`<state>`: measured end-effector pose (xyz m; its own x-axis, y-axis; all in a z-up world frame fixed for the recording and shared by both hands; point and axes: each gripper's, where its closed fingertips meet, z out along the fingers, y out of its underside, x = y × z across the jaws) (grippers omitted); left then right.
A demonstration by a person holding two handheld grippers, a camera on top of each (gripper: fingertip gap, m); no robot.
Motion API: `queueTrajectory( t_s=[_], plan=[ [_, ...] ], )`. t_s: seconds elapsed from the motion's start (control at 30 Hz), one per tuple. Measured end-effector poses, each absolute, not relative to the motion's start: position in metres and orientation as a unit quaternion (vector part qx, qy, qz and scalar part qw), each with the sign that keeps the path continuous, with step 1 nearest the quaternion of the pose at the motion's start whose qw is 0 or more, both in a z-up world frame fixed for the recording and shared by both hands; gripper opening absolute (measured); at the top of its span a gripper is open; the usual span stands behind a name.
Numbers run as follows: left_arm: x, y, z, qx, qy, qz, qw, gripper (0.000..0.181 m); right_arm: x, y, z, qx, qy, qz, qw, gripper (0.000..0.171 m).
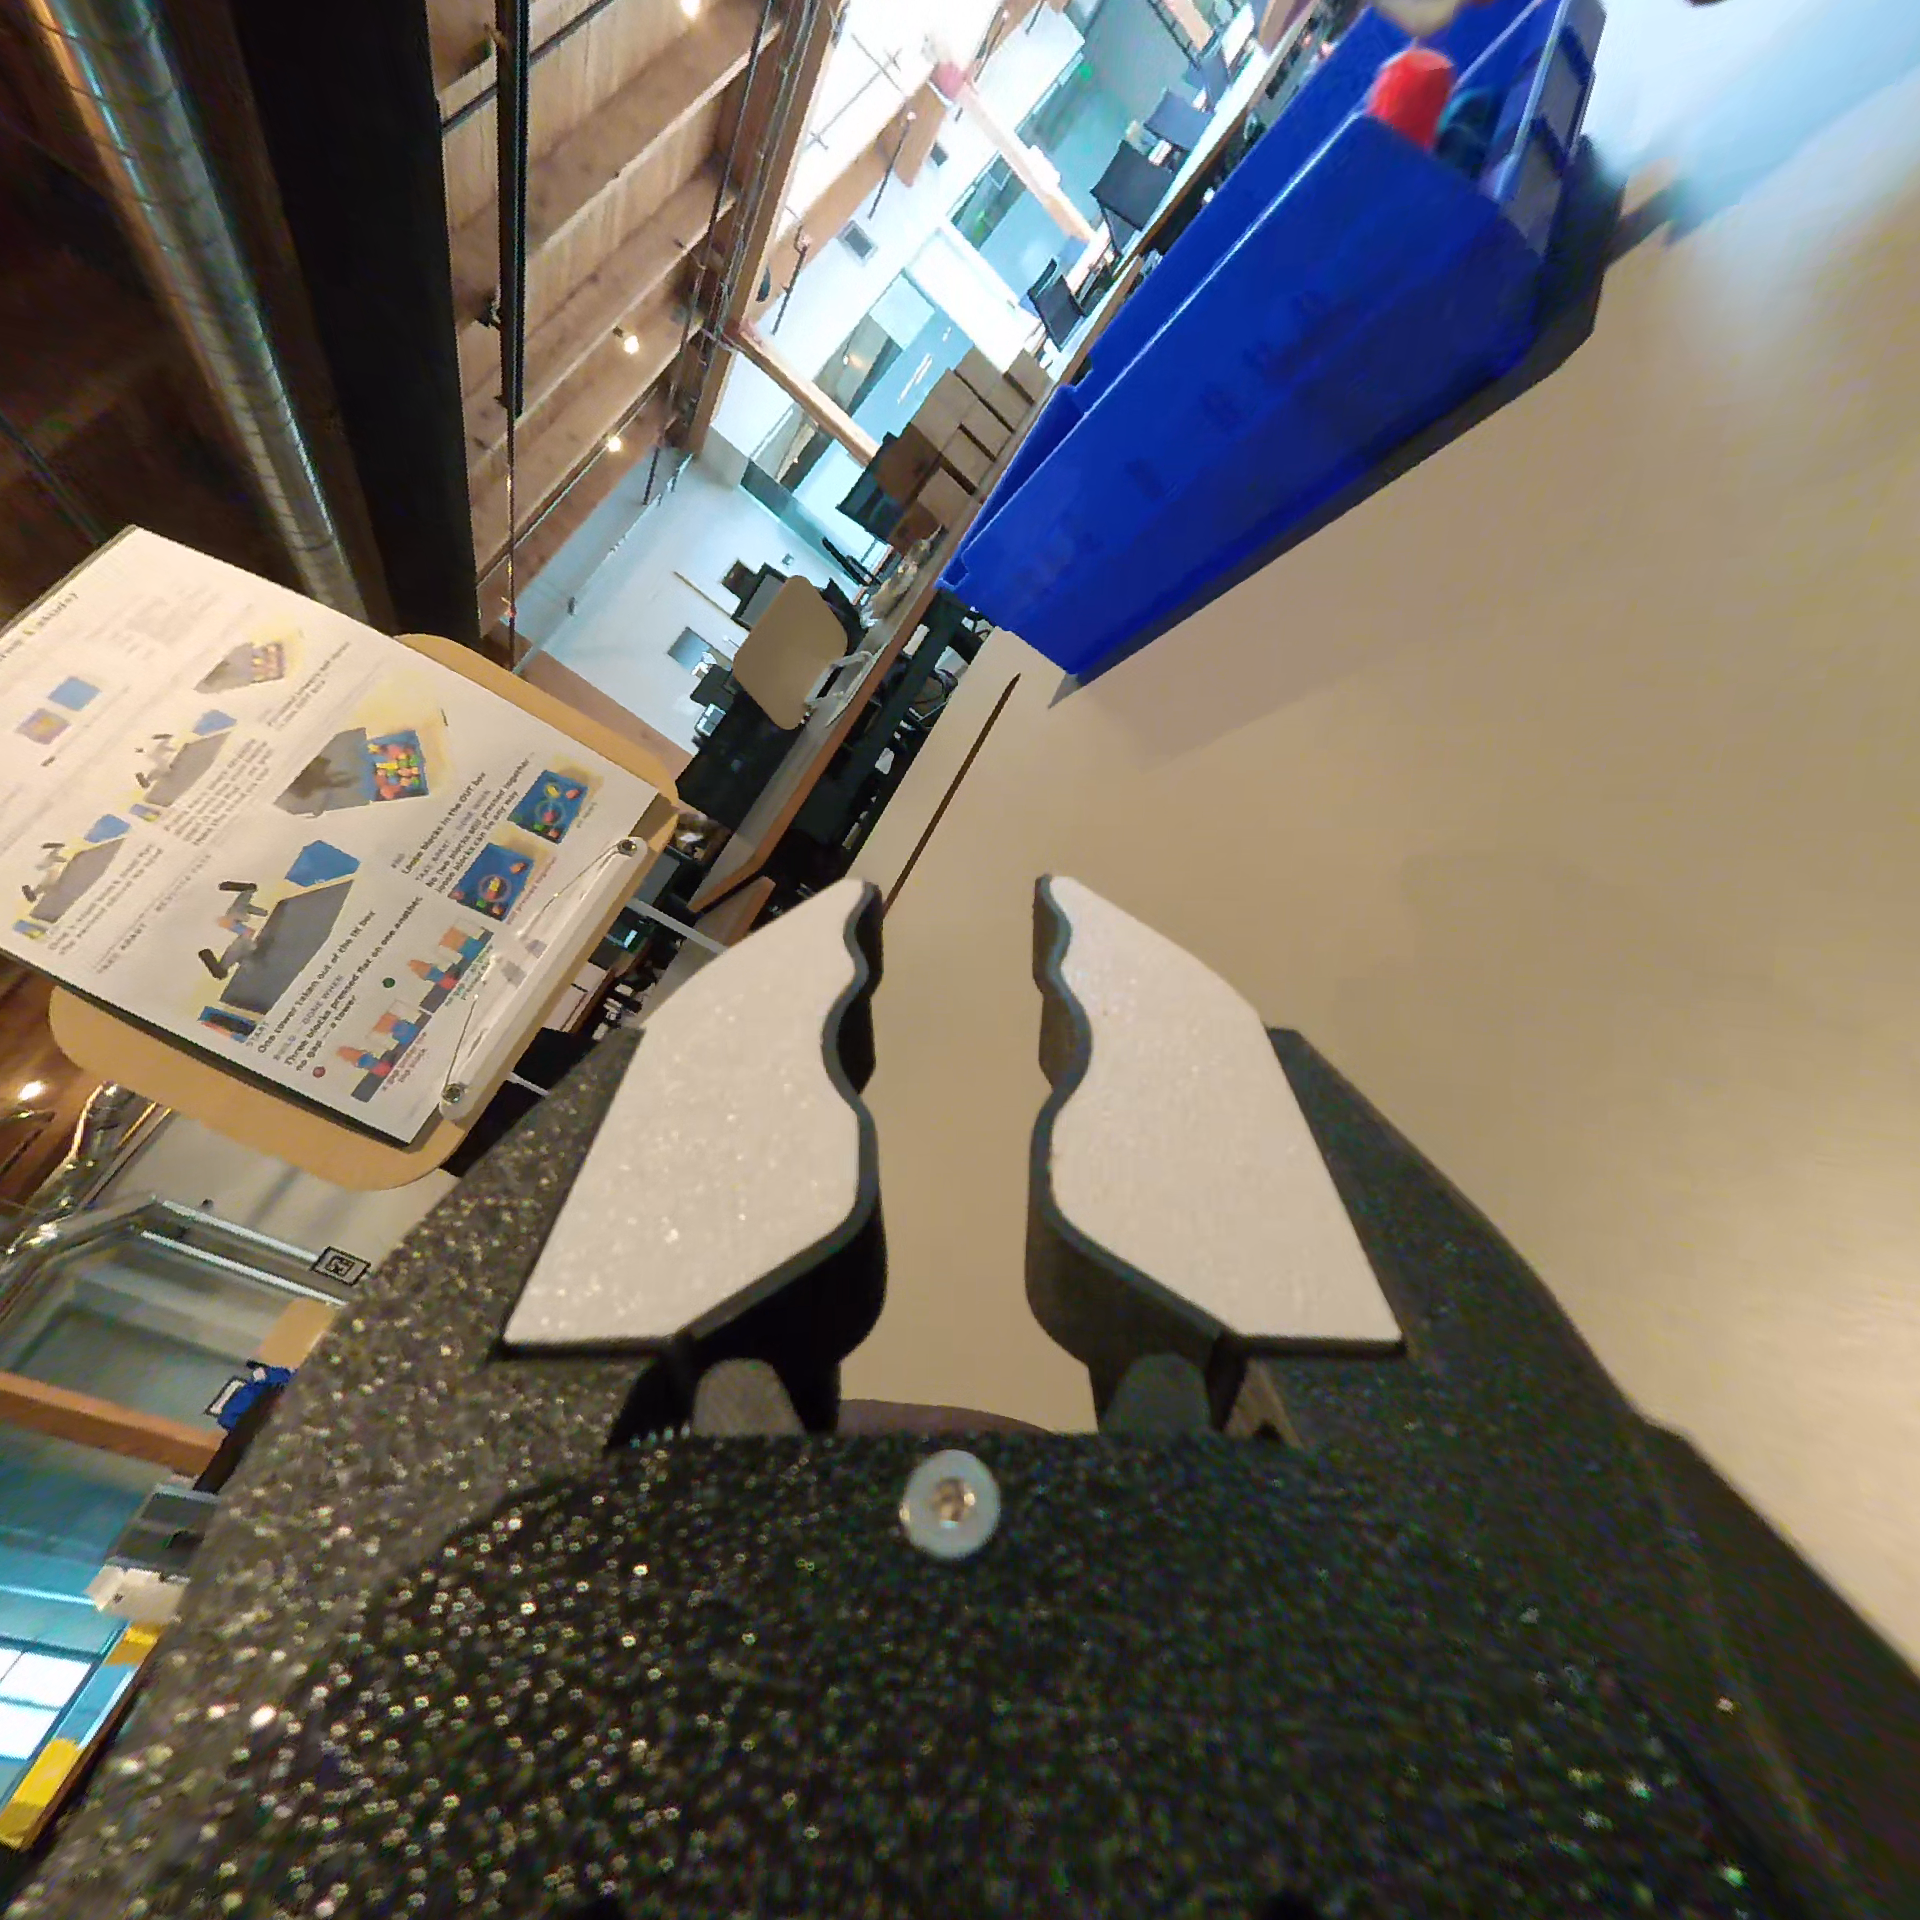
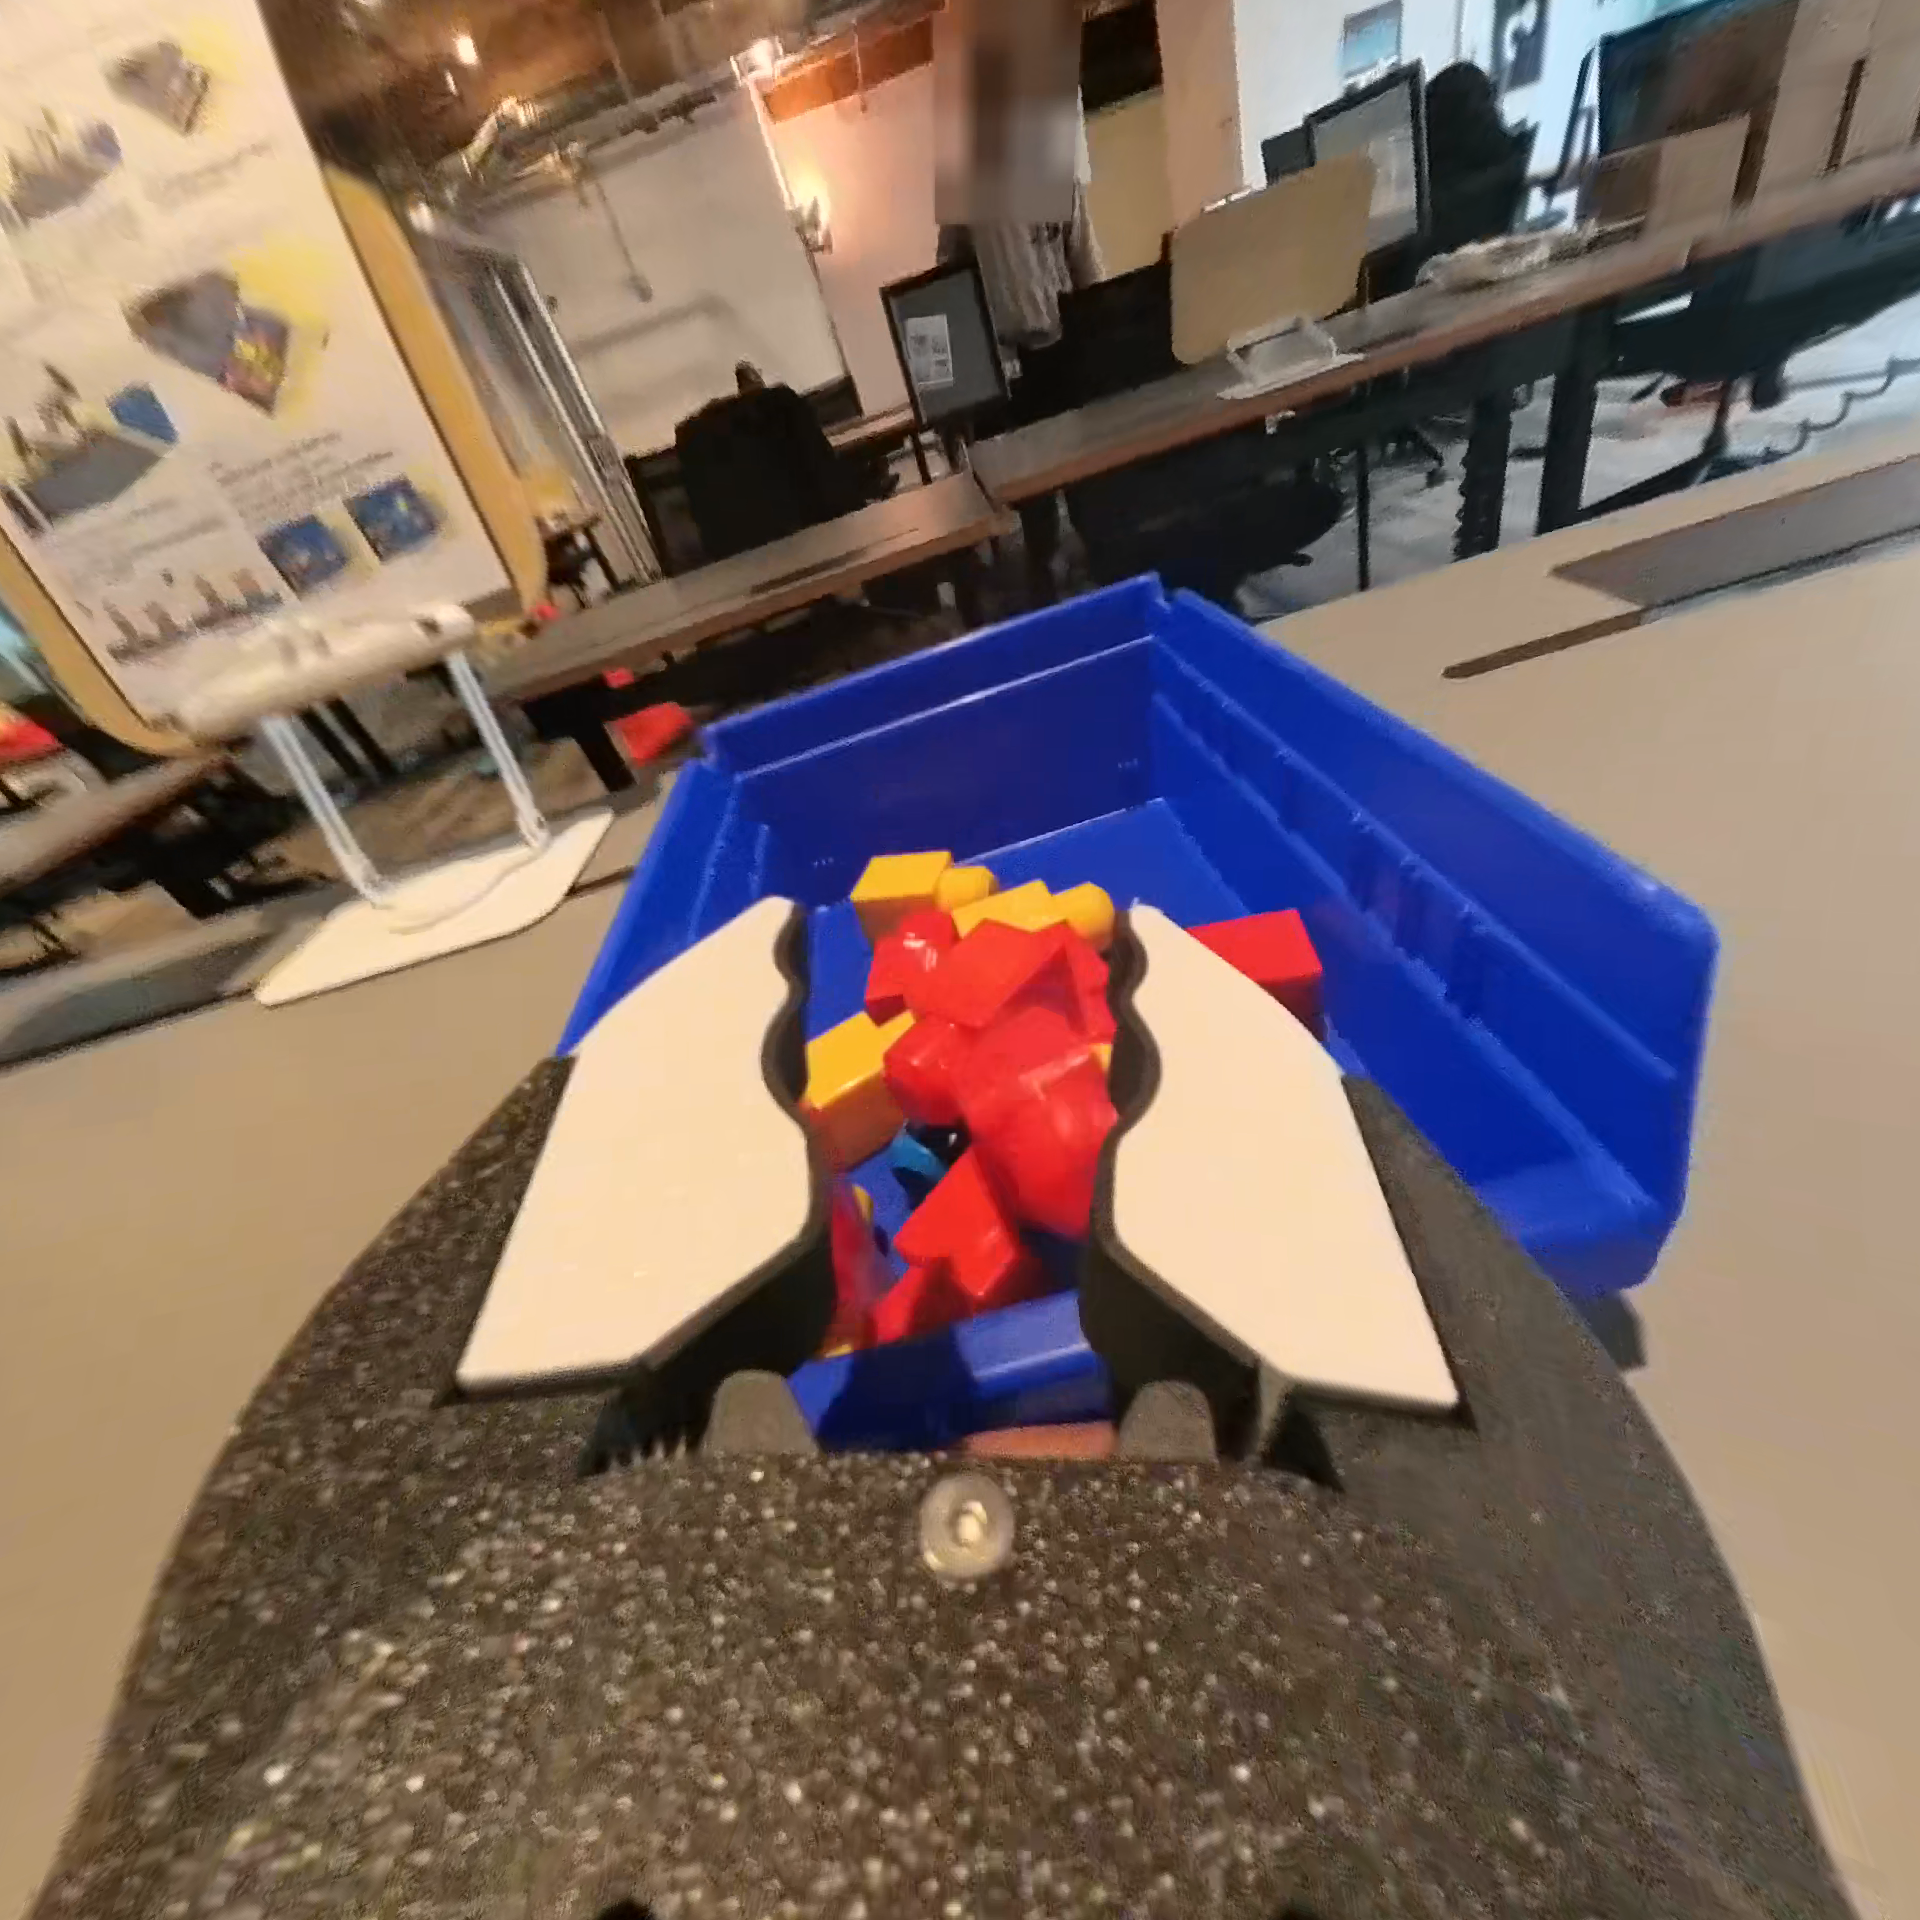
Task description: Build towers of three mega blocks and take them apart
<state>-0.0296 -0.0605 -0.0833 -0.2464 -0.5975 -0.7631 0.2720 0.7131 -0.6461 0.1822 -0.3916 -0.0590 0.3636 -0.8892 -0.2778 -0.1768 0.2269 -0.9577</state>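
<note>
The glossy red and yellow plastic blocks [image 2: 982,1049] lie in a smooth blue plastic bin [image 2: 1455,935] on a matt beige table [image 2: 208,1195]. Both speckled, rough black grippers [image 2: 961,1023] [image 1: 956,987] carry matt pale-grey finger pads [image 2: 665,1143].

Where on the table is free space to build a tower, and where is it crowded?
Bare table lies left of the blue bin, up to the stand's white base, and also right of the bin. Crowded: inside the bin, full of blocks, under the open right gripper.
</note>
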Motion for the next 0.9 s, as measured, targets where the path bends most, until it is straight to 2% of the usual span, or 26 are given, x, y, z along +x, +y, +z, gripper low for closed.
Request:
queueTrajectory(
  t_s=[0.2,0.4,0.5,0.63,0.73,0.9],
  plan=[
    [-0.029,-0.061,-0.086,-0.113,0.706,-0.353,0.603,0.026,0.163,-0.382,-0.023,-0.527,0.441,-0.273,0.673,0.054],
    [-0.025,-0.051,-0.086,-0.140,0.705,-0.347,0.603,0.026,0.080,-0.254,0.028,-0.625,0.215,-0.251,0.707,0.046],
    [-0.022,-0.043,-0.085,-0.166,0.700,-0.348,0.601,0.026,0.038,-0.179,0.007,-0.687,0.109,-0.240,0.677,0.045],
    [-0.018,-0.023,-0.081,-0.220,0.683,-0.353,0.601,0.026,0.015,-0.108,-0.056,-0.747,0.065,-0.215,0.626,0.045],
    [-0.017,-0.005,-0.073,-0.262,0.660,-0.362,0.604,0.026,0.013,-0.088,-0.087,-0.764,0.078,-0.194,0.610,0.045],
    [-0.015,0.049,-0.065,-0.370,0.603,-0.345,0.618,0.026,0.023,-0.096,-0.098,-0.771,0.083,-0.226,0.589,0.043]
  ],
)
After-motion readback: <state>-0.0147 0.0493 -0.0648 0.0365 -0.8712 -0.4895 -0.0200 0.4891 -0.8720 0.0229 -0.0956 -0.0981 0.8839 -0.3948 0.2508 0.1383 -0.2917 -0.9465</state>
